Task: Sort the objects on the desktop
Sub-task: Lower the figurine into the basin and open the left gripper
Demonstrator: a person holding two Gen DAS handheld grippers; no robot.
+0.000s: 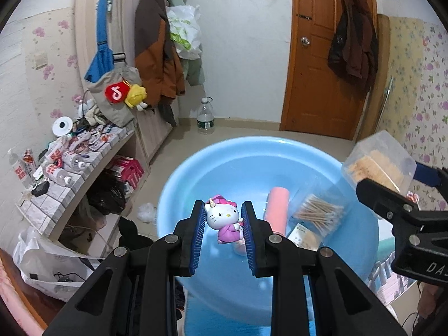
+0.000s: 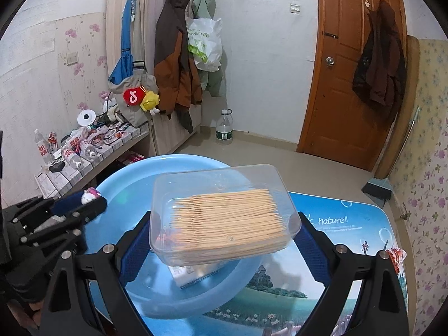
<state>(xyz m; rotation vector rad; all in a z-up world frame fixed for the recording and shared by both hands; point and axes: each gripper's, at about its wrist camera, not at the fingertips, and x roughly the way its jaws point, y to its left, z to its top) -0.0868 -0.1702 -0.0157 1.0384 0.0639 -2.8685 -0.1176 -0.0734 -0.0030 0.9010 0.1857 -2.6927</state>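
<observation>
My left gripper (image 1: 224, 218) is shut on a small white cat figurine in a pink dress (image 1: 224, 219), hanging over the blue basin (image 1: 196, 173). In the basin lie a pink roll (image 1: 277, 210), a bag of cotton swabs (image 1: 319, 214) and a small packet (image 1: 303, 238). My right gripper (image 2: 224, 224) is shut on a clear plastic box of toothpicks (image 2: 224, 212), held above the basin's (image 2: 126, 184) right rim. From the left wrist view the same toothpick box (image 1: 378, 162) shows at the right edge. The left gripper (image 2: 84, 201) with the figurine (image 2: 90, 194) appears at the left in the right wrist view.
The basin stands on a table with a landscape-print cover (image 2: 350, 240). A cluttered tiled shelf (image 1: 70, 162) runs along the left wall, bags (image 1: 50, 266) below it. A water bottle (image 1: 205, 116) stands on the floor, a broom (image 2: 378, 187) leans by the brown door (image 2: 350, 84).
</observation>
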